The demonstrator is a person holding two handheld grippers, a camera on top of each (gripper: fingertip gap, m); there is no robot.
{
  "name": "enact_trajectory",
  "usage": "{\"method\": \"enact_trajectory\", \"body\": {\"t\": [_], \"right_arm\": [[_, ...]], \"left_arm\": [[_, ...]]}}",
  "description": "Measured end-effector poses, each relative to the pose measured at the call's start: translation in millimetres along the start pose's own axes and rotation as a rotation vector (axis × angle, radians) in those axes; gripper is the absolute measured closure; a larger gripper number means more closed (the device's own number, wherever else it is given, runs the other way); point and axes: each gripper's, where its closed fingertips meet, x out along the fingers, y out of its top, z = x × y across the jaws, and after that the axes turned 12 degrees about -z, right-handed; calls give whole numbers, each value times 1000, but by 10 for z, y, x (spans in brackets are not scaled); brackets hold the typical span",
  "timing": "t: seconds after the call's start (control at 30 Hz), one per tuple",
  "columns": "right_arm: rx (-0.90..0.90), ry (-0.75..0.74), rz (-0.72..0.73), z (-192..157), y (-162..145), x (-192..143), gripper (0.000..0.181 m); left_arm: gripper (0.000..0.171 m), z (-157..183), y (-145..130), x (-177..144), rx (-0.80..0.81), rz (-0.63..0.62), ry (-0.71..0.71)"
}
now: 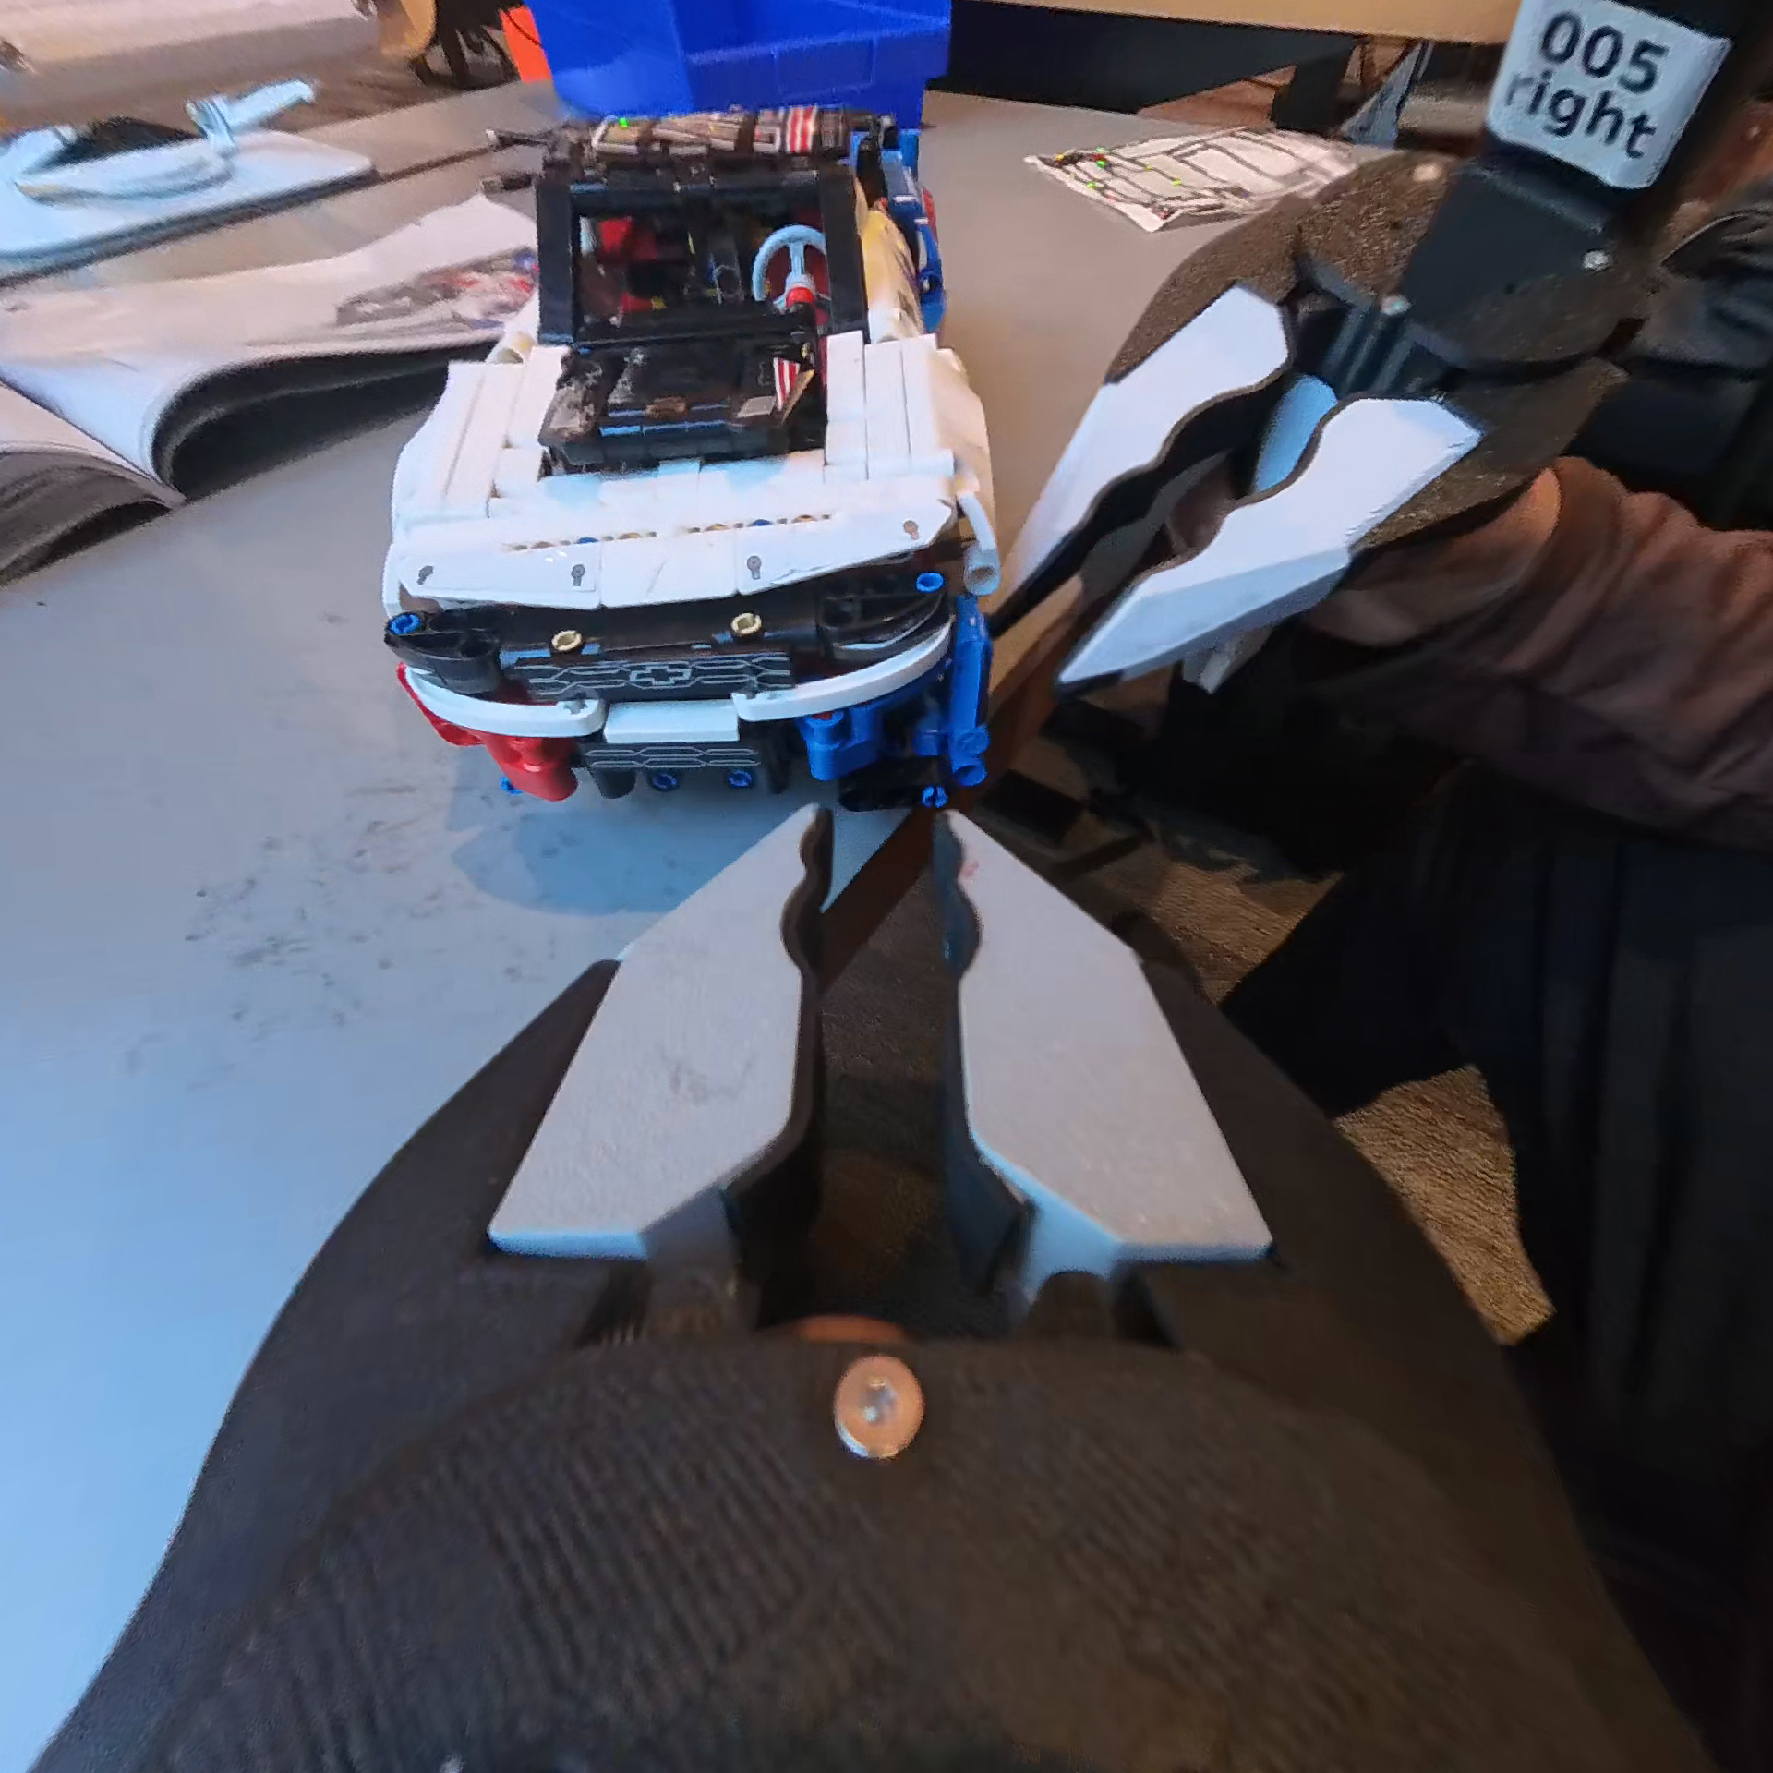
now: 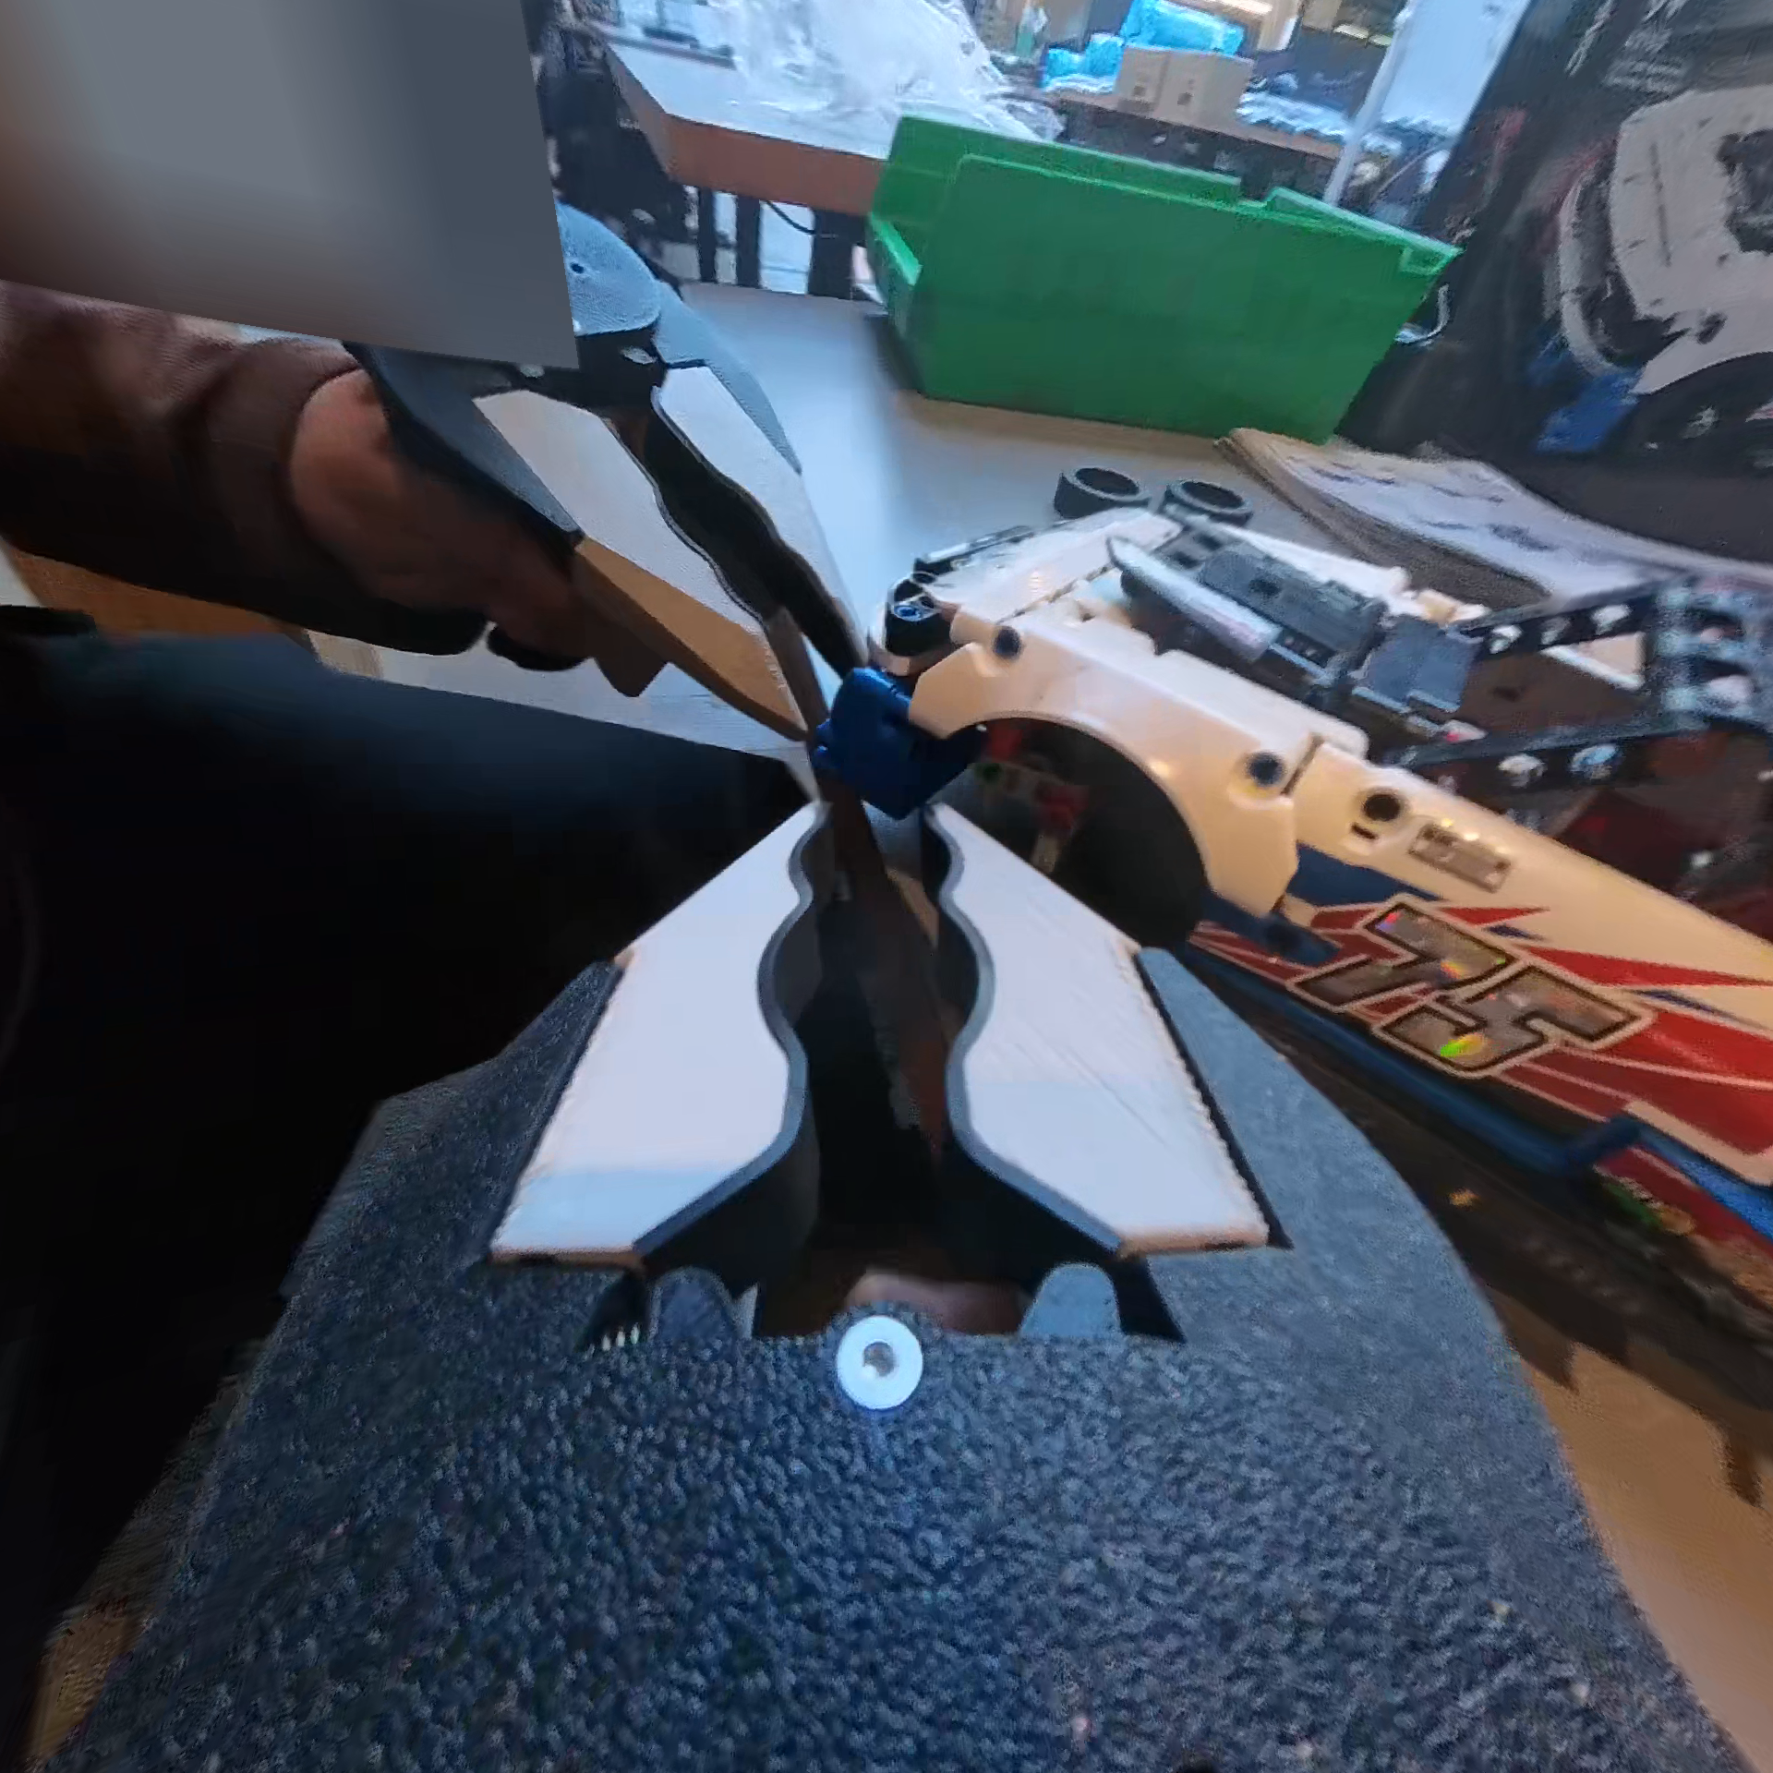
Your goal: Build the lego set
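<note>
A white Lego car (image 1: 672, 499) with red and blue side stickers stands on the grey table (image 1: 192, 959), its nose toward me. It also shows in the right wrist view (image 2: 1199, 729). My left gripper (image 1: 881, 815) is open and empty, its tips just in front of the car's blue front corner (image 1: 964, 691). My right gripper (image 2: 875, 815) is open and empty, just short of the same blue corner piece (image 2: 878, 748). It shows in the left wrist view (image 1: 1031, 638) beside the car's white fender. The left gripper (image 2: 815, 739) reaches that corner from the upper left.
A blue bin (image 1: 739, 48) stands behind the car. An open instruction booklet (image 1: 192, 365) lies to the left, a sticker sheet (image 1: 1180, 173) at the back right. A green bin (image 2: 1132, 297), two black tyres (image 2: 1103, 494) and the set's box (image 2: 1631, 240) are beyond. The table edge (image 1: 863, 921) runs under my grippers. One gripper's finger ends stand about 5 centimeters off the other's.
</note>
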Motion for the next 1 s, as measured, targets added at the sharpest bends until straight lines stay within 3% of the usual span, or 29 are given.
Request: {"method": "enact_trajectory", "body": {"t": [0.1, 0.17, 0.43, 0.8, 1.0], "right_arm": [[-68, -66, -58, 77, -52, -18, 155], [-56, -32, -89, 67, -87, -22, 148], [-19, -23, -72, -52, -46, 90, 121], [-29, -111, -4, -106, 39, 31, 124], [45, -63, -12, -148, -2, 181, 118]], "left_arm": [[158, -33, 57, -5, 17, 50, 22], [157, -30, 82, 17, 4, 63, -3], [150, 37, 68, 29, -54, 93, -72], [150, 34, 54, 104, -16, 82, -60], [150, 36, 49, 100, 7, 86, -65]]}}
